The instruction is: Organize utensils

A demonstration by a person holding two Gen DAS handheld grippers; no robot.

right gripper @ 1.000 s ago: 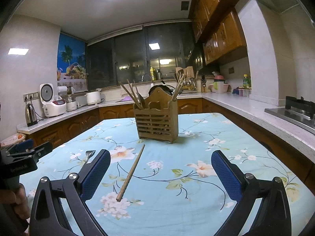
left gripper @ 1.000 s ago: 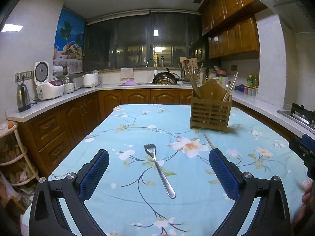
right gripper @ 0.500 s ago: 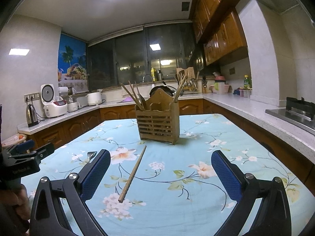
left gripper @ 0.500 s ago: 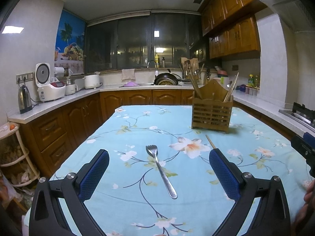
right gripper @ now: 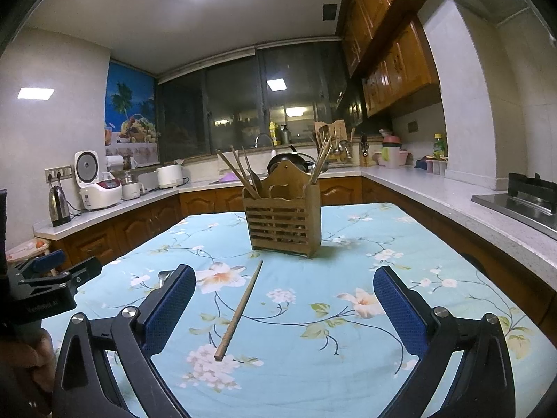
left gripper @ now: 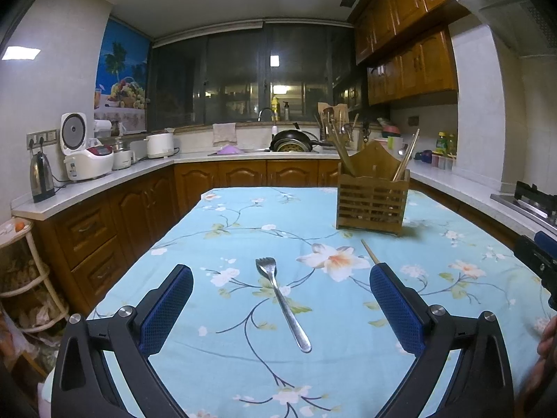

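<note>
While silver metal fork [left gripper: 282, 301] & brown wooden chopstick [right gripper: 239, 314] lie loose on floral tablecloth [left gripper: 236, 230] short of slatted wooden holder [right gripper: 282, 224], left gripper [left gripper: 280, 308] & right gripper [right gripper: 283, 310] hover wide open, empty; pre-grasp, next: lower, pinch.

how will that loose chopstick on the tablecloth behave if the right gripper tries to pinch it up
The chopstick looks thin, stiff and wooden, so probably light. Lying flat on the tablecloth, it may roll or skid. The right gripper is open above it.
</note>
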